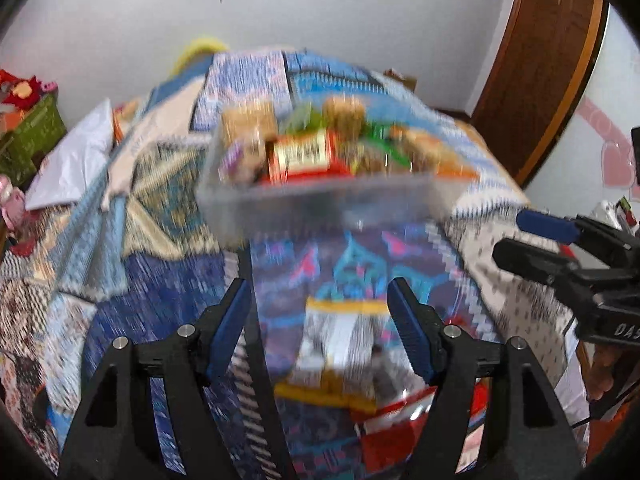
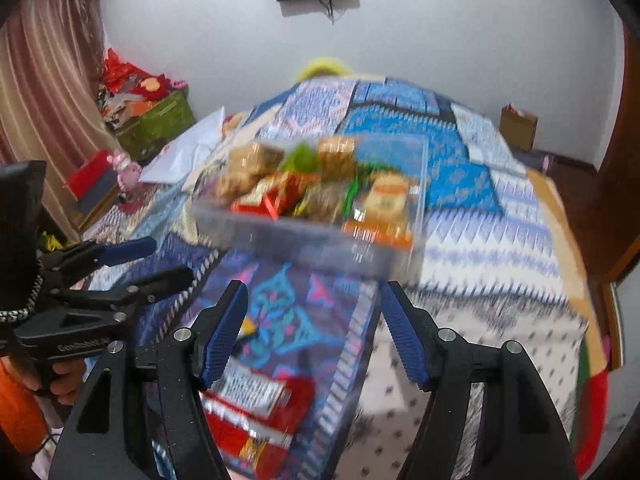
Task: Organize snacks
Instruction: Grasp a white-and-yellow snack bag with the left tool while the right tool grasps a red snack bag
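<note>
A bed covered with a patchwork quilt (image 1: 168, 184) in blue, white and beige patterns fills most of both views, which are smeared by motion blur. On the quilt, about midway up the bed, a clear plastic container (image 1: 320, 204) is set, and it is packed with wrapped snacks (image 1: 304, 152) in tan, red, green and orange; single wrappers cannot be told apart.

Nearer the cameras, loose packets are seen lying on the quilt: a white packet with yellow ends (image 1: 340, 348) and, just beside it, a red packet (image 1: 392, 428), which is also seen in the right wrist view (image 2: 256, 408).

The left gripper (image 1: 320, 332) is held over the white packet with its blue pads well apart; the packet is seen between them, but no contact is shown and nothing is gripped. The right gripper (image 2: 312, 332) is likewise held with its jaws spread and empty, above the quilt, with the red packet below its left finger. Each gripper is visible at the edge of the other's view.
</note>
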The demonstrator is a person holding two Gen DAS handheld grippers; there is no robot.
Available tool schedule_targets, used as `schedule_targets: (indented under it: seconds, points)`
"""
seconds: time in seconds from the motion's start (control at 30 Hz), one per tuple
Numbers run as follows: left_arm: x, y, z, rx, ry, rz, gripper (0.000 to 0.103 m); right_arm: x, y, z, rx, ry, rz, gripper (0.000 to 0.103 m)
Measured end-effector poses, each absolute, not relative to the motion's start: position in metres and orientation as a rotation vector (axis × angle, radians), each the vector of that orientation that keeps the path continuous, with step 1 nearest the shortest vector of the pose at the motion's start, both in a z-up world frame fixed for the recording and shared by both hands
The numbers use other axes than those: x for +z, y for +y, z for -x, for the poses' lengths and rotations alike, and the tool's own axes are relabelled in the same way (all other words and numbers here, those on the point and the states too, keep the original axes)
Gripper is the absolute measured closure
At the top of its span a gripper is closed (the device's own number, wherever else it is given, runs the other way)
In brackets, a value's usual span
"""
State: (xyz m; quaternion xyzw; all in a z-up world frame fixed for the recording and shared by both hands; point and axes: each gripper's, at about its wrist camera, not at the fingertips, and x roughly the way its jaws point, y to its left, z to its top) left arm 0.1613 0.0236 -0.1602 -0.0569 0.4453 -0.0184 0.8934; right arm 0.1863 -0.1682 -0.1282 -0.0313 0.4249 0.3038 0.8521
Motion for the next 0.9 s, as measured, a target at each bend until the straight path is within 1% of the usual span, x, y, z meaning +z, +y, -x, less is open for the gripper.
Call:
schedule_targets:
  seconds: [0.27, 0.3, 0.37, 0.47, 0.67, 0.73, 0.8, 0.9]
  points:
    - [-0.207, 0.018, -0.161, -0.056, 1.027, 0.155, 0.034, -0.154, -0.169, -0.168, 0.655, 0.977, 0.06, 0.037]
    - [-0.212, 0.02, -0.162, -0.055, 1.03, 0.168, 0.037, -0.156, -0.17, -0.165, 0.659, 0.984, 0.062, 0.037]
    - [-0.216, 0.021, -0.162, -0.047, 1.026, 0.177, 0.051, -0.159, -0.171, -0.159, 0.663, 0.992, 0.071, 0.037]
    - [-0.215, 0.024, -0.159, -0.042, 1.007, 0.182, 0.056, -0.161, -0.173, -0.149, 0.669, 1.002, 0.089, 0.037]
    - [-0.203, 0.04, -0.131, -0.009, 0.977, 0.194, 0.057, -0.168, -0.172, -0.127, 0.708, 1.031, 0.144, 0.036]
    - [-0.2, 0.045, -0.117, 0.0, 0.972, 0.198, 0.057, -0.169, -0.172, -0.12, 0.718, 1.037, 0.153, 0.024]
    - [-0.197, 0.048, -0.105, 0.012, 0.969, 0.189, 0.057, -0.17, -0.171, -0.113, 0.731, 1.034, 0.165, 0.022]
    - [-0.196, 0.051, -0.092, 0.024, 0.971, 0.185, 0.057, -0.173, -0.165, -0.106, 0.743, 1.041, 0.201, 0.021]
